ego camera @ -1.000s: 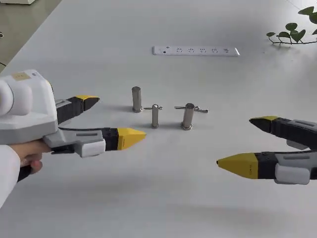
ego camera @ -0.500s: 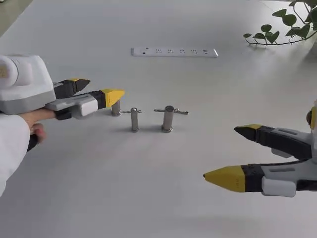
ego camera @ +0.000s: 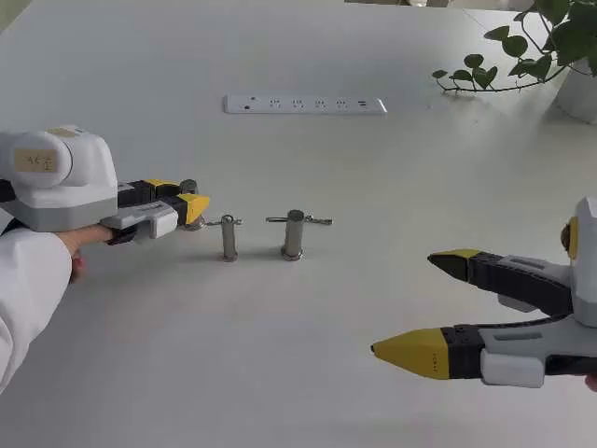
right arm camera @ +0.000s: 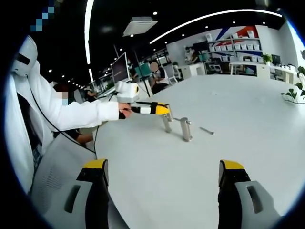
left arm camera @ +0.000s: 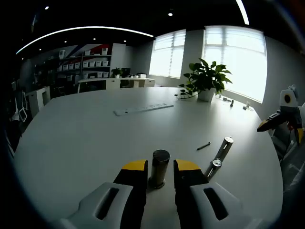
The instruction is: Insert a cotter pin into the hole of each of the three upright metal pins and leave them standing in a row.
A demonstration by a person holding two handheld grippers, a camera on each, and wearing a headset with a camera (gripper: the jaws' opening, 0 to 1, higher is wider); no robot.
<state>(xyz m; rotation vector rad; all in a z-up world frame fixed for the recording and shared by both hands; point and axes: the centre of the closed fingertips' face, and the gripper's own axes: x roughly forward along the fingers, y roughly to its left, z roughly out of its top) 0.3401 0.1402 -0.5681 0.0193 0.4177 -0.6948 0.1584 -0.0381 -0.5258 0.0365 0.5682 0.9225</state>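
Note:
Three short metal pins stand in a row on the white table (ego camera: 308, 373). My left gripper (ego camera: 182, 198) has its yellow-tipped jaws shut on the leftmost pin (left arm camera: 159, 168), whose top (ego camera: 189, 187) shows above them. The middle pin (ego camera: 229, 239) carries a thin cotter pin (ego camera: 216, 222) across its top. A second cotter pin (ego camera: 317, 221) shows at the right pin (ego camera: 294, 235); in the left gripper view this cotter pin (left arm camera: 204, 146) lies on the table beside it. My right gripper (ego camera: 403, 304) hovers open at the lower right, well clear of the row.
A white power strip (ego camera: 305, 104) lies across the far side of the table. A potted plant (ego camera: 532, 47) trails leaves at the far right corner. A person's white sleeve (ego camera: 23, 289) comes in from the left.
My left gripper has moved in to the leftmost pin and its jaws have narrowed around it. The right gripper stays open and low at the right. The head camera has shifted.

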